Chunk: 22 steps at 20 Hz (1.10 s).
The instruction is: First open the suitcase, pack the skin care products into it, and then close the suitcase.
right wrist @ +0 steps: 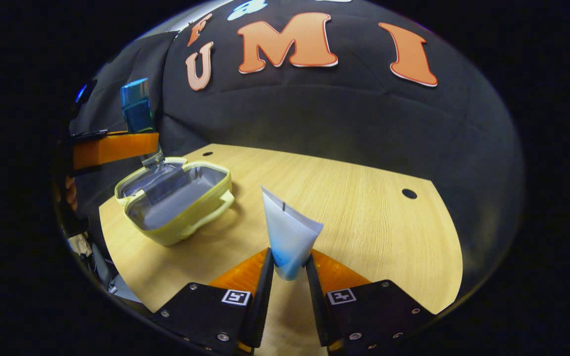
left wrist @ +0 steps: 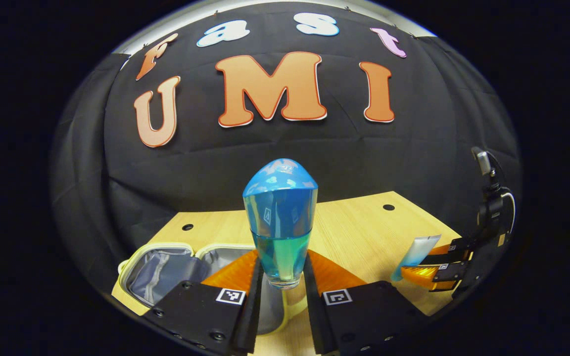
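The suitcase (right wrist: 176, 200) lay open at the surface's (right wrist: 364, 217) left end. My left gripper (left wrist: 282, 277) had its fingers narrowed on an upright blue bottle (left wrist: 280, 222) above it. My right gripper (right wrist: 289, 269) pinched a tube (right wrist: 287, 232), crimped end pointing up and away. No label was legible.

Both views look from just above the table (left wrist: 364, 222) toward the back wall; left gripper view rides over the suitcase (left wrist: 166, 269), which both share.
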{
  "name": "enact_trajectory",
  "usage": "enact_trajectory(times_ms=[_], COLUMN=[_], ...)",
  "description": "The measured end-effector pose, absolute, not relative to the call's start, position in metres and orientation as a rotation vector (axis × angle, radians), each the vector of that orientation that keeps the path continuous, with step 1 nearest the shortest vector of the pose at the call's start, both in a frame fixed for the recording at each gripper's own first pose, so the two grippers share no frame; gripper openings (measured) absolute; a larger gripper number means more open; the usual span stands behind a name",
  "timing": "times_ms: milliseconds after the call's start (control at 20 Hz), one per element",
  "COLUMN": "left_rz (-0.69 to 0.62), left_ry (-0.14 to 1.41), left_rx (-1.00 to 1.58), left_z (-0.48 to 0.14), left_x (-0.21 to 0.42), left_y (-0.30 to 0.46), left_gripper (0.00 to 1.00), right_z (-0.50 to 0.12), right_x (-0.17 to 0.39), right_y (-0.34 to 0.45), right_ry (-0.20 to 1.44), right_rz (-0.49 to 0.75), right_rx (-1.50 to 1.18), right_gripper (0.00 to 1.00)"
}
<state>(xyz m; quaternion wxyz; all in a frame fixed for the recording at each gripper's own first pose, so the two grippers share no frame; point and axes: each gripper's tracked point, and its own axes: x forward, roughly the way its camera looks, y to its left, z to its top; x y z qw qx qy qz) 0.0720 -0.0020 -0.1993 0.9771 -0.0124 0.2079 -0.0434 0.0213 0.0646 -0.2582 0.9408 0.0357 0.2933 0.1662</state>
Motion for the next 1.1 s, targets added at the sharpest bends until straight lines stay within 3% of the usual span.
enact_trajectory(times_ms=[500, 850, 1100], left_rz=[-0.046, -0.043, -0.130], left_ry=[0.428, 0.561, 0.674], left_rx=[-0.021, -0.035, -0.037], left_z=[-0.183, -0.239, -0.284], left_x=[0.069, 0.070, 0.073], left_y=[0.076, 0.126, 0.133], left_gripper=[0.42, 0.43, 0.43], right_z=[-0.164, -0.160, -0.174], right_x=[0.036, 0.047, 0.050], right_y=[0.120, 0.174, 0.207], right_ry=[0.459, 0.461, 0.514], right_rz=[0.355, 0.342, 0.326], right_rx=[0.104, 0.103, 0.114], right_gripper=[0.42, 0.42, 0.42])
